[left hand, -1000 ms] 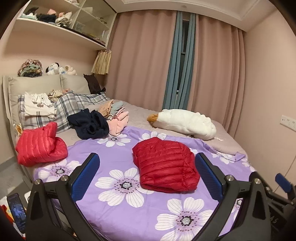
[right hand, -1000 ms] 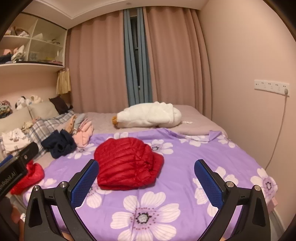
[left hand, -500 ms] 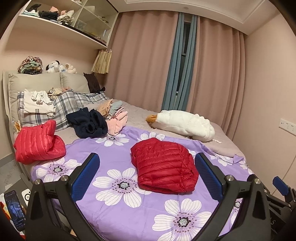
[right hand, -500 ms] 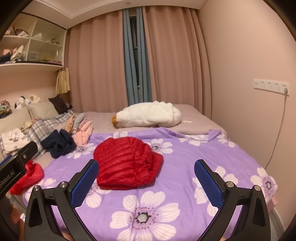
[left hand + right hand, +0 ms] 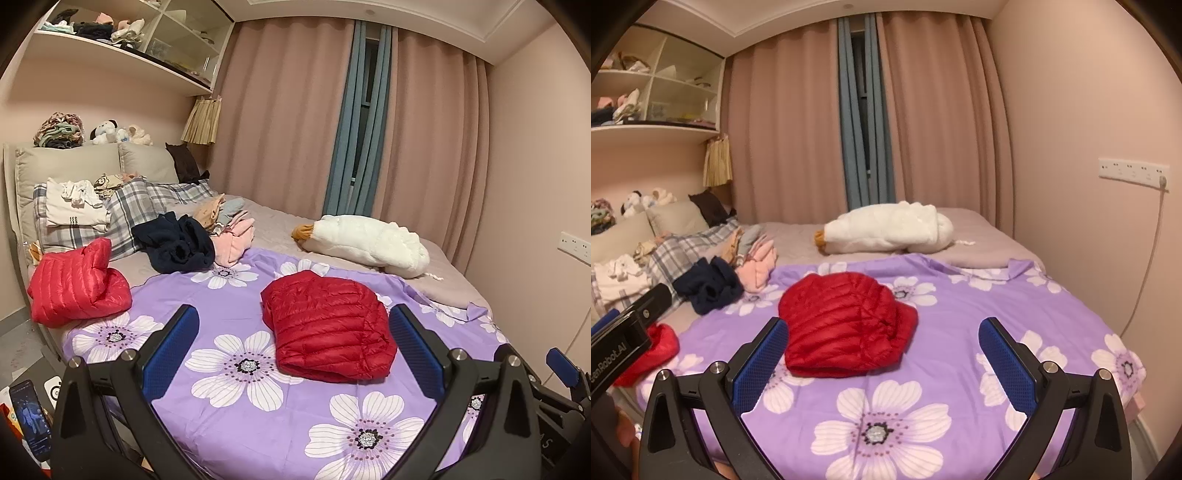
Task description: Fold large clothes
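Note:
A folded red down jacket point(image 5: 328, 326) lies on the purple flowered sheet point(image 5: 236, 302) in the middle of the bed; it also shows in the right wrist view point(image 5: 842, 328). My left gripper point(image 5: 295, 350) is open and empty, held back from the bed, above its near edge. My right gripper point(image 5: 884, 362) is open and empty, also short of the jacket. A second folded red down jacket point(image 5: 75, 284) lies at the bed's left edge. A dark navy garment point(image 5: 175, 242) and pink clothes point(image 5: 236, 236) lie in a loose heap behind.
A white plush goose point(image 5: 364, 243) lies at the far side of the bed. Plaid pillows with white folded clothes point(image 5: 74, 208) sit at the headboard. A phone point(image 5: 31, 419) stands at the lower left. The wall with sockets point(image 5: 1132, 171) is close on the right.
Both grippers have drawn back and risen slightly from the bed; the jacket looks a little farther. Both stay open and empty.

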### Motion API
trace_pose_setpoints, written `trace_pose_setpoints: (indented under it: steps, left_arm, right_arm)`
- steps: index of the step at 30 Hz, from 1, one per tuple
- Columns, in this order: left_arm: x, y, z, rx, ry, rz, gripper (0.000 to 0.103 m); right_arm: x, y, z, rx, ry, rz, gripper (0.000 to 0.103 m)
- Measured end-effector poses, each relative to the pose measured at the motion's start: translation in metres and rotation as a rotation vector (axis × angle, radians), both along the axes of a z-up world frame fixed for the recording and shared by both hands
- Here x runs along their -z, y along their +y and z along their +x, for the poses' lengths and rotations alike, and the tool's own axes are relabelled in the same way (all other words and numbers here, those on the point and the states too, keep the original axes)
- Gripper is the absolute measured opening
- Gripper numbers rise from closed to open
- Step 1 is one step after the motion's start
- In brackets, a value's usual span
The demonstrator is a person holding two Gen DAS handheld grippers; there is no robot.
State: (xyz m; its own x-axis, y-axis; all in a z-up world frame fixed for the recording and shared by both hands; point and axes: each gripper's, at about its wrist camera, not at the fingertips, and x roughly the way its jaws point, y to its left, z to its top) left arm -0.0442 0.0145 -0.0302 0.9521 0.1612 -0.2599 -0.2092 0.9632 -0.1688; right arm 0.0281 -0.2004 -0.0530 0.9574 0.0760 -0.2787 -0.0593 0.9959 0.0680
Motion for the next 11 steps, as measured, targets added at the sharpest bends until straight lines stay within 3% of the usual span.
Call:
trace_pose_setpoints:
  steps: [11]
  left_arm:
    - [0.0003,-0.0020,0.0023,-0.004,-0.005,0.010,0.103]
  right_arm:
    - [0.0015,-0.0002,0.0017,0.002,0.005,-0.006,0.102]
